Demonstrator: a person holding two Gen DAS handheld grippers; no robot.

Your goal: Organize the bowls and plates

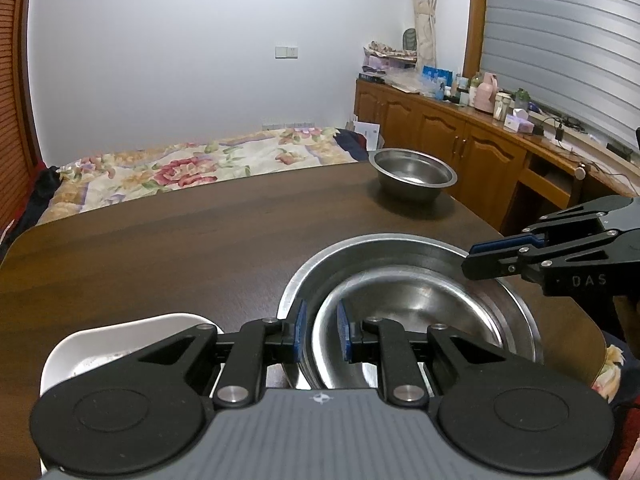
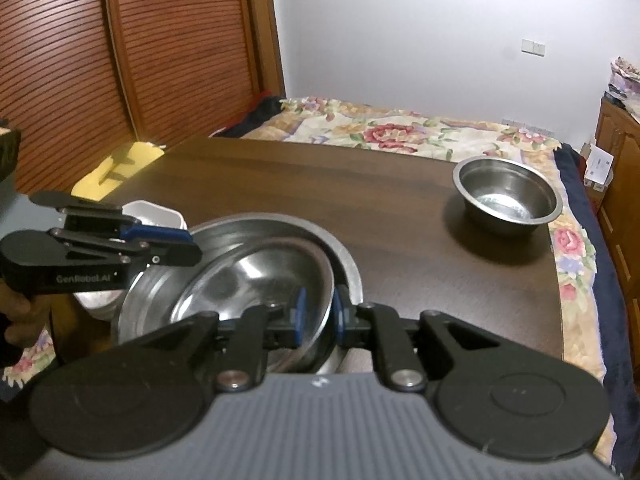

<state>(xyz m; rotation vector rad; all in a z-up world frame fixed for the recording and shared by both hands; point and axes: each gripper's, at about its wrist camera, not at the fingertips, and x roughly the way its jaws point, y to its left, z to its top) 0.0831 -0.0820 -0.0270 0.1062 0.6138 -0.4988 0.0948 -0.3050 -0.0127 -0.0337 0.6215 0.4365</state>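
Observation:
A wide steel basin point(image 1: 298, 282) point(image 2: 349, 266) rests on the near part of the dark wooden table point(image 1: 160, 248). Inside it a smaller steel bowl point(image 1: 420, 320) point(image 2: 256, 276) lies tilted. My left gripper point(image 1: 322, 330) point(image 2: 188, 244) is shut on the basin's left rim. On the opposite side, my right gripper point(image 2: 319, 308) point(image 1: 474, 258) is shut on the tilted bowl's rim. Another steel bowl point(image 1: 412, 174) point(image 2: 506, 196) stands alone at the far right corner. A white dish point(image 1: 120, 344) point(image 2: 156, 212) sits just left of the basin, partly hidden by my left gripper.
A bed with a floral cover point(image 1: 180, 168) point(image 2: 400, 132) lies beyond the table's far edge. A wooden cabinet point(image 1: 460, 140) crowded with bottles runs along the right wall. Slatted wooden doors point(image 2: 80, 60) stand at the left. A hand point(image 2: 16, 312) holds the left gripper.

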